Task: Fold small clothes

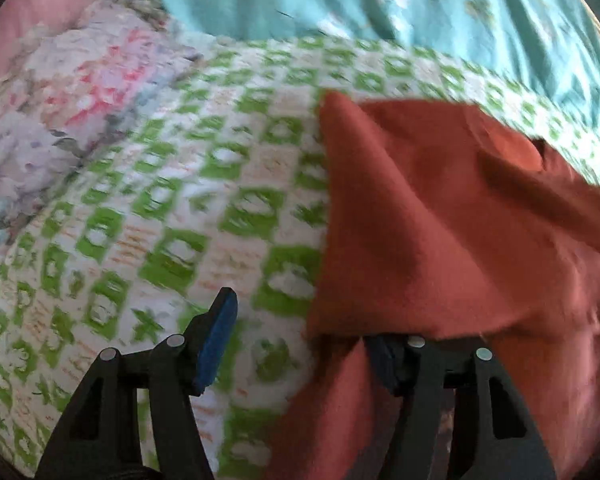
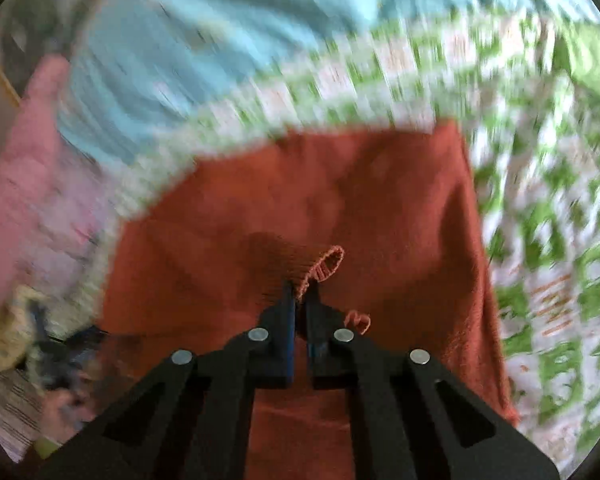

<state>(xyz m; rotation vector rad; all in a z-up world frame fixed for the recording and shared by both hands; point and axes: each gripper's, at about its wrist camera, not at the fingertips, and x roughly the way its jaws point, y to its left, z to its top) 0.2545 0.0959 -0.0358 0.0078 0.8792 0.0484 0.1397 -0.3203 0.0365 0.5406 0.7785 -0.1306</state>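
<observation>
The right gripper (image 2: pixel 300 292) is clamped tight on a ribbed hem of the rust-red garment (image 2: pixel 340 192), which spreads away from its fingertips over the green-and-white checked bedspread (image 2: pixel 548 240). The left gripper (image 1: pixel 300 328) stands wide, pressing on nothing; its right finger is hidden under the garment's raised edge, its left one bare above the bedspread. A turquoise sheet (image 1: pixel 380 0) lies beyond the garment

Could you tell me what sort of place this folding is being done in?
Most likely a bedroom, on a bed: a green-and-white patterned quilted bedspread lies underneath, with a teal floral sheet and a pink floral cushion or bedding beyond. The rust-orange knitted garment lies on it.
</observation>
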